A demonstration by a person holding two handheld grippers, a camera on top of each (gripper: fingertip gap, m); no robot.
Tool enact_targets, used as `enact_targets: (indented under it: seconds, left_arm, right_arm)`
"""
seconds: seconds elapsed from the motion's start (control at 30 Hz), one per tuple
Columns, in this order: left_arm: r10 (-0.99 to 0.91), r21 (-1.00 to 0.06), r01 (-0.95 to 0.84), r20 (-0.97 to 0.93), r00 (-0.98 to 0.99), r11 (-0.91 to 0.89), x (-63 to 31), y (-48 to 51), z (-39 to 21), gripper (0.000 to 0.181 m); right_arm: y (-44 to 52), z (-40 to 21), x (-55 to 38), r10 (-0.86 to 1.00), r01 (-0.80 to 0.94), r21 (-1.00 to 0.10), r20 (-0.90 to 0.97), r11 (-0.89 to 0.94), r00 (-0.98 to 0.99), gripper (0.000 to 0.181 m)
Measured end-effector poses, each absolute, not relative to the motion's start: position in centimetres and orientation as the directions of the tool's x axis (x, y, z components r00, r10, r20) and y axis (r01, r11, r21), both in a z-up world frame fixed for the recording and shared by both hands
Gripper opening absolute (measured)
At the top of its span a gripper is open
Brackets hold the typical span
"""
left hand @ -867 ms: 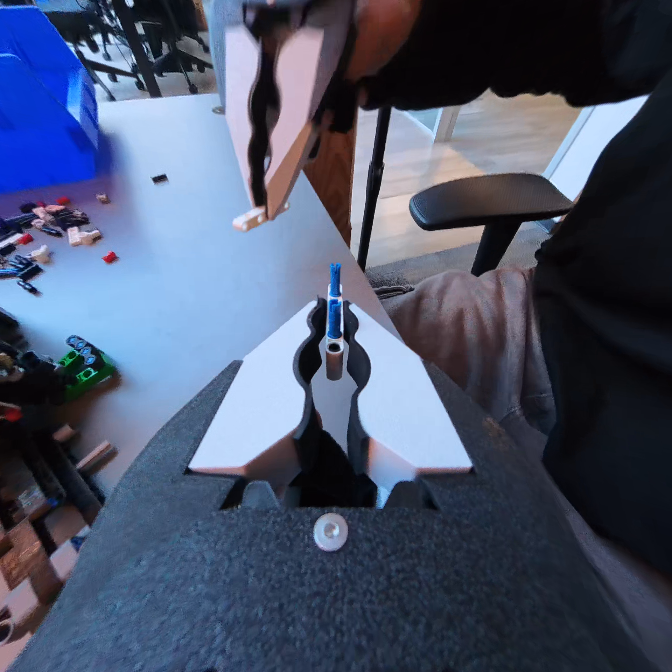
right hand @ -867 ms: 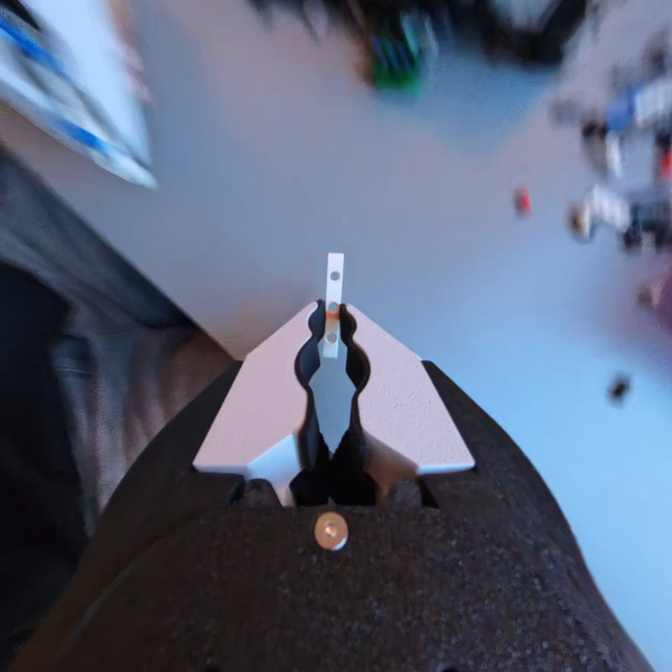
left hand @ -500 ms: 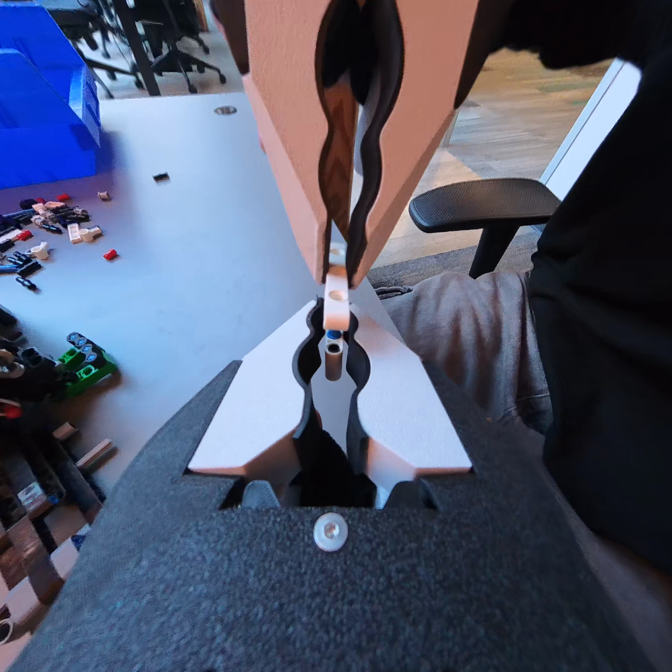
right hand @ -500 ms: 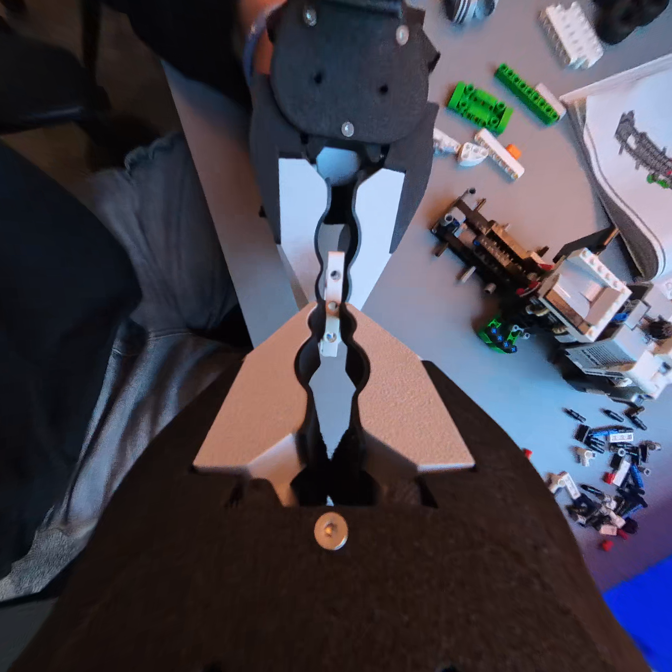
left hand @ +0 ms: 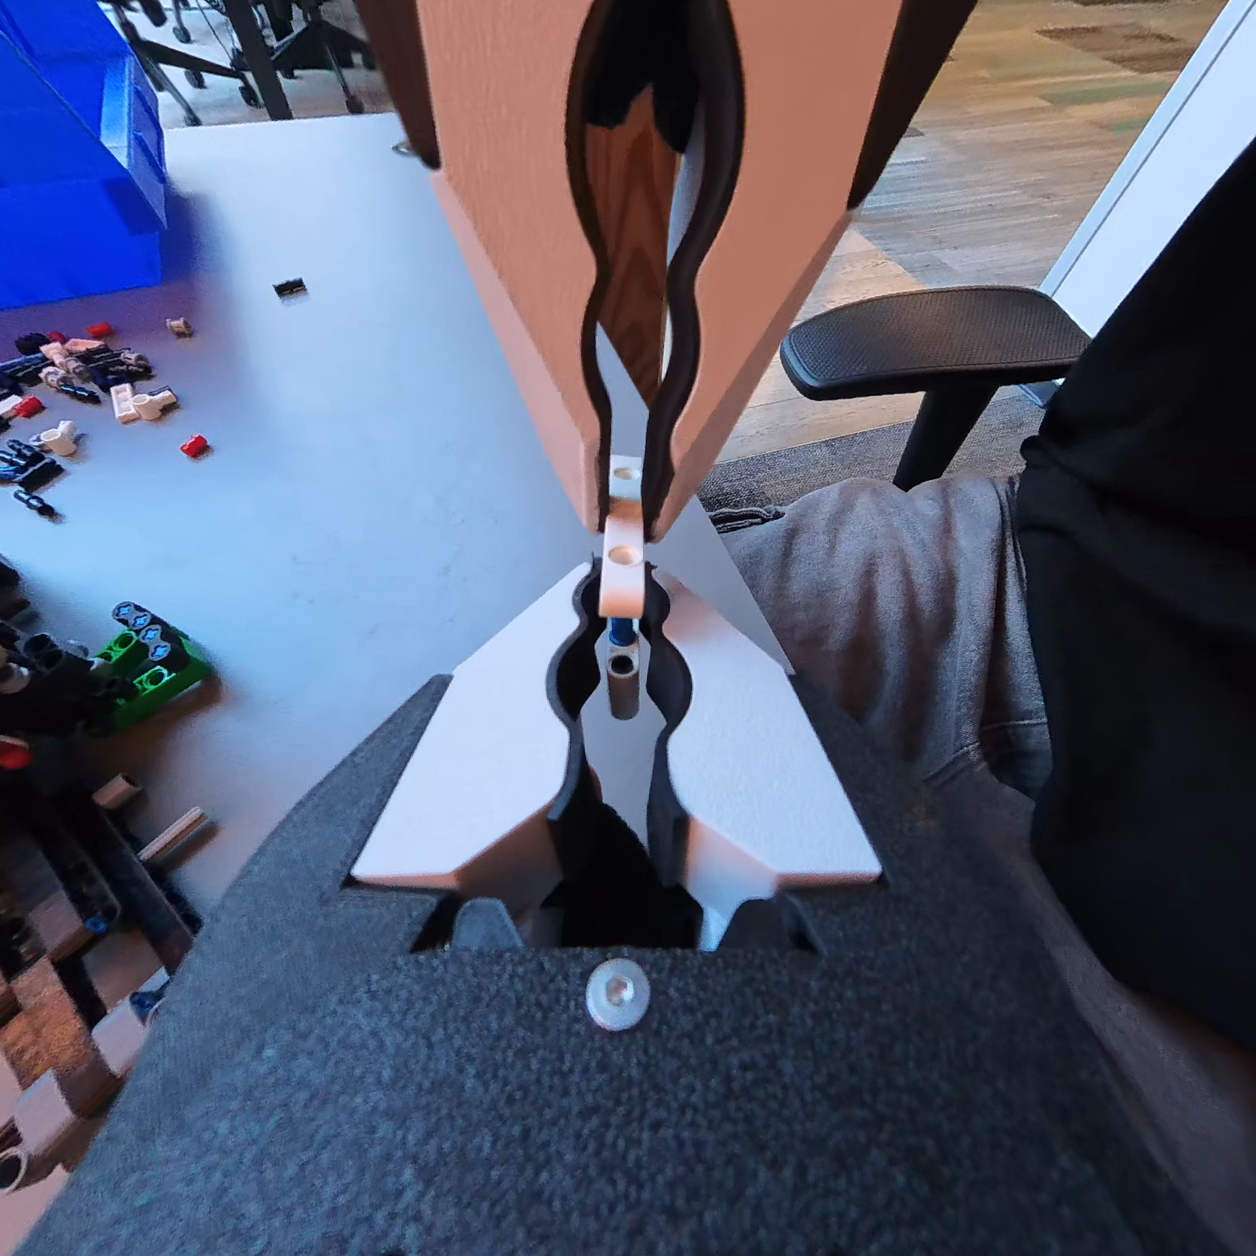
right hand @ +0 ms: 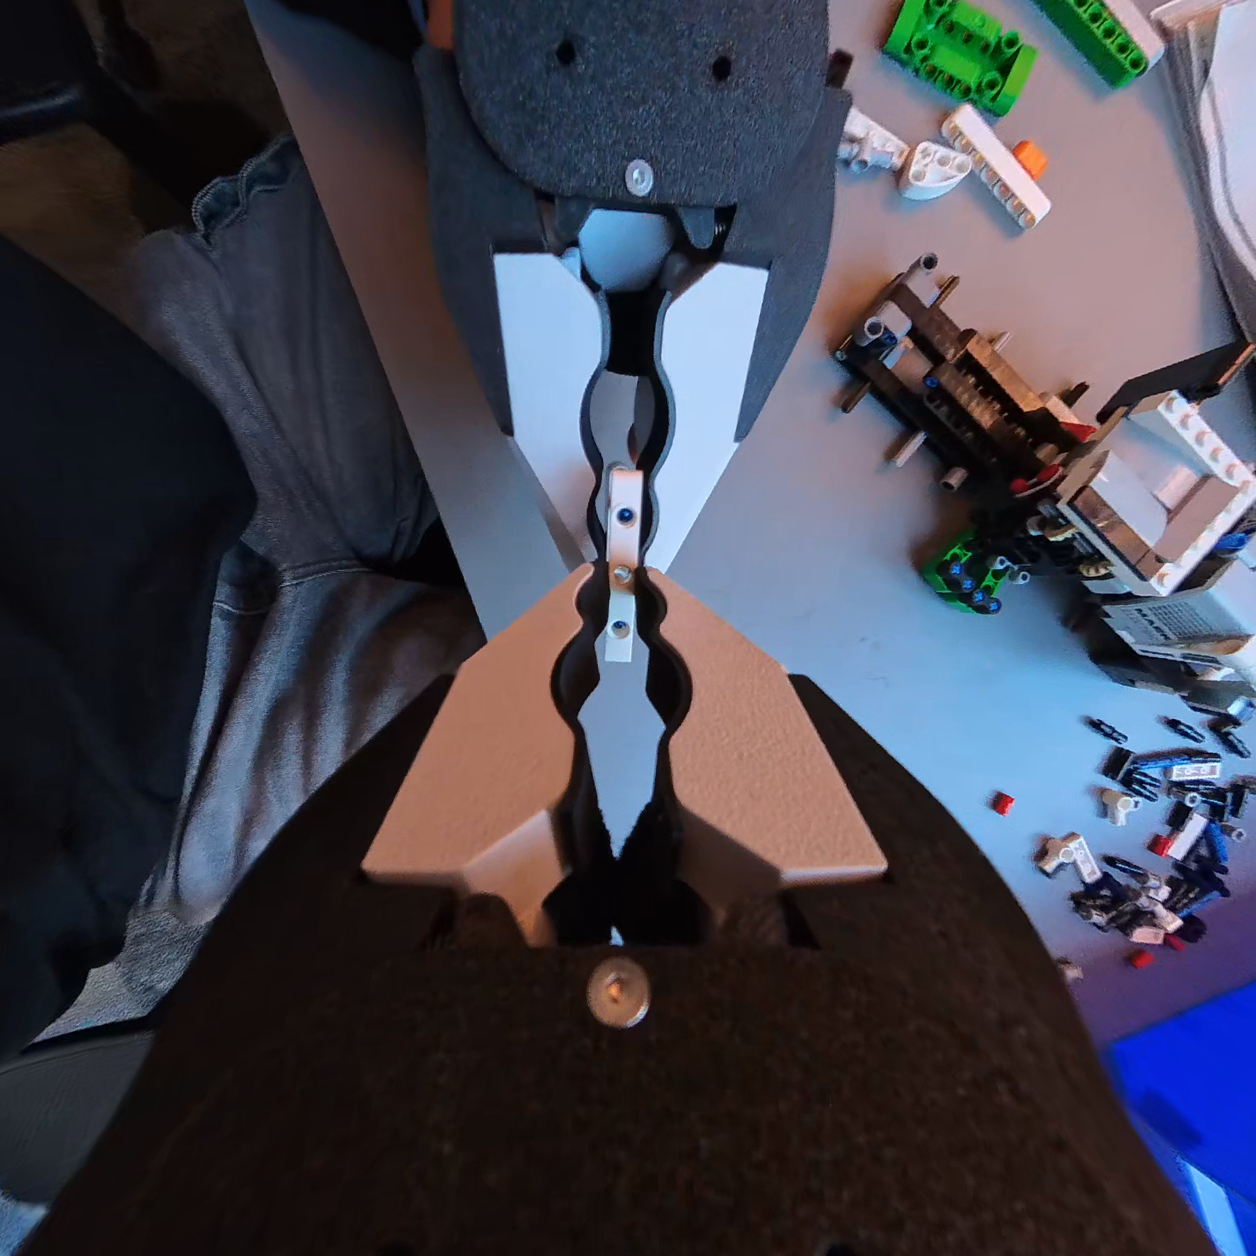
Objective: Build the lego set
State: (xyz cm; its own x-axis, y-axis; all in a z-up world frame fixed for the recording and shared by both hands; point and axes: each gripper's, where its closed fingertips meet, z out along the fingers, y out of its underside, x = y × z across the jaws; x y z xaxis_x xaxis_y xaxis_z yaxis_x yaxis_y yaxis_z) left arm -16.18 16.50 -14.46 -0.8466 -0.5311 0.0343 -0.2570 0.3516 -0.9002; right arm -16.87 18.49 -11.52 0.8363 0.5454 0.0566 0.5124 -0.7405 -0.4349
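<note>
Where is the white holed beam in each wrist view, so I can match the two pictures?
Left wrist view: white holed beam at centre, hanging from the right claw coming down from the top.
Right wrist view: beam at centre, pinched at this claw's tips.
Shared landmark: blue bin.

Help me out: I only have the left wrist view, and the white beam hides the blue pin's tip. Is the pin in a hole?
Observer: It seems so. In the right wrist view the white beam shows blue inside its far hole, above the grey connector and blue pin that the left gripper grips.
Operator: Where does the right gripper hold the beam?
Observer: The right gripper pinches it at the middle of its three holes.
</note>
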Motion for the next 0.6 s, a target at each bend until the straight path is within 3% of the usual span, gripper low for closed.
enact_targets:
  seconds: [0.4,0.6]
  left_arm:
    - [-0.536,-0.871,-0.256,-0.011,-0.844,0.42,-16.23,16.35,-15.48,0.007]
    - [-0.543,-0.888,-0.241,-0.011,-0.839,0.392,-16.14,16.42,-14.93,0.006]
  right_arm:
    - [18.29,-12.55,-17.17,0.579,0.544,-0.37,0.019,-0.753,0.815,0.006]
    - [18.18,-11.92,-17.2,0.561,0.479,-0.462,-0.048,-0.746,0.827,0.006]
